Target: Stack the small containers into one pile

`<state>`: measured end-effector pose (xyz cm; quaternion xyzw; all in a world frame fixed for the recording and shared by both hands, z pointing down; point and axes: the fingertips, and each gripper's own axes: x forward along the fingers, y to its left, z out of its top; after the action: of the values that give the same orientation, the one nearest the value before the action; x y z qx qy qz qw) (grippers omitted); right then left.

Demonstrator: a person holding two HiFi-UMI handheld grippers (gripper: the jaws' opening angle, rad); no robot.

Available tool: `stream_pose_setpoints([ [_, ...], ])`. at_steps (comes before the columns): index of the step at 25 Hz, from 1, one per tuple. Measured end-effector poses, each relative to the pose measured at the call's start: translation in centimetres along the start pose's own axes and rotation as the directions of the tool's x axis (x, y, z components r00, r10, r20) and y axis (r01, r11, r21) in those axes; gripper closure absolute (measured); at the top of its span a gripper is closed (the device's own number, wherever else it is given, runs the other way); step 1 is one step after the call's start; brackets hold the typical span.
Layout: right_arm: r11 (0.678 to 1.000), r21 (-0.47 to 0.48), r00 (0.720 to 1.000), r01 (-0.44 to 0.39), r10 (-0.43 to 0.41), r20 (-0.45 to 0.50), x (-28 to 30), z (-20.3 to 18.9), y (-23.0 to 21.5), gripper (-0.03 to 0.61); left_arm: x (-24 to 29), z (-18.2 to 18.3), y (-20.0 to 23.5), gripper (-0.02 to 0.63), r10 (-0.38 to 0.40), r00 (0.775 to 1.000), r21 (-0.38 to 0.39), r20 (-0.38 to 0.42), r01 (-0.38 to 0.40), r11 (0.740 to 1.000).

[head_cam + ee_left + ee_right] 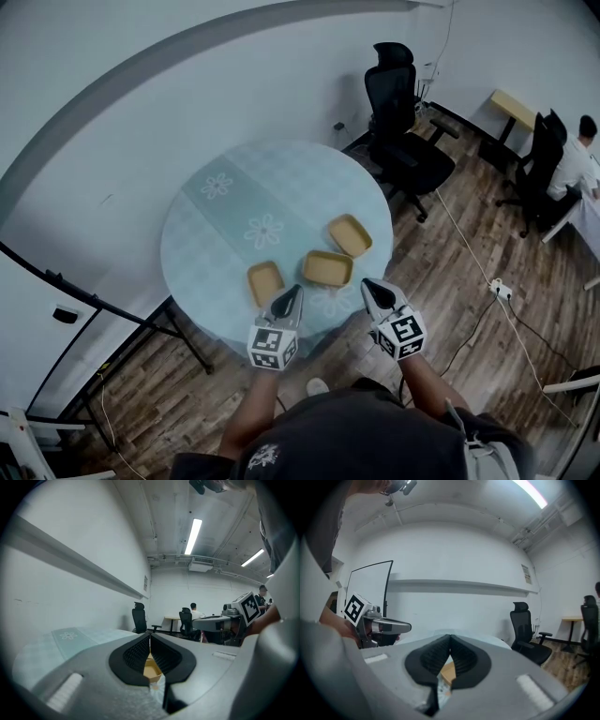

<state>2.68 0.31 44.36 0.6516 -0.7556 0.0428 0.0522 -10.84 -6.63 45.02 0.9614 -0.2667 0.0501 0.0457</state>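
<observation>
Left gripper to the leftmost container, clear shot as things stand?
Probably yes. The left gripper is just beside the leftmost container, with nothing visible between them in the head view. Its jaws are shut, so they would need to open first.
</observation>
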Motion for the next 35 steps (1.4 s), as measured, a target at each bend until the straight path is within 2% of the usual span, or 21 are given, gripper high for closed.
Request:
stream_pose_setpoints([
  [9,0.999,-0.003,0.999,0.035,-0.035,-0.020,2.0,-0.8,-4.5,0.578,4.1,-0.5,0.0,0.607,-0.001,1.000,-0.012,-0.027,0.001,1.000],
  [15,1.000,-0.006,0.998,-0.012,0.012,-0.057,4.4,-2.5,-7.5,0.577,7.3,-1.1,0.0,0.607,0.040,0.998,-0.031,-0.050,-0.041,0.999],
  [24,0.998,0.032,0.992,-0.054,0.058,-0.111,7.5,-7.0,-11.4,0.564,11.5,-4.6,0.7,0.607,0.101,0.989,-0.060,-0.109,-0.108,0.992],
  [28,0.998,0.045,0.988,-0.049,0.055,-0.144,8.6,-9.3,-12.6,0.502,12.6,-6.5,1.0,0.607,0.125,0.983,-0.068,-0.134,-0.135,0.988],
  [33,0.998,0.052,0.979,-0.036,0.046,-0.200,10.6,-12.0,-14.3,0.386,13.9,-8.1,1.8,0.607,0.150,0.976,-0.082,-0.160,-0.165,0.983],
  [35,0.997,0.060,0.975,-0.038,0.051,-0.218,11.3,-12.9,-14.7,0.376,14.2,-8.6,2.3,0.607,0.162,0.973,-0.088,-0.167,-0.178,0.980],
])
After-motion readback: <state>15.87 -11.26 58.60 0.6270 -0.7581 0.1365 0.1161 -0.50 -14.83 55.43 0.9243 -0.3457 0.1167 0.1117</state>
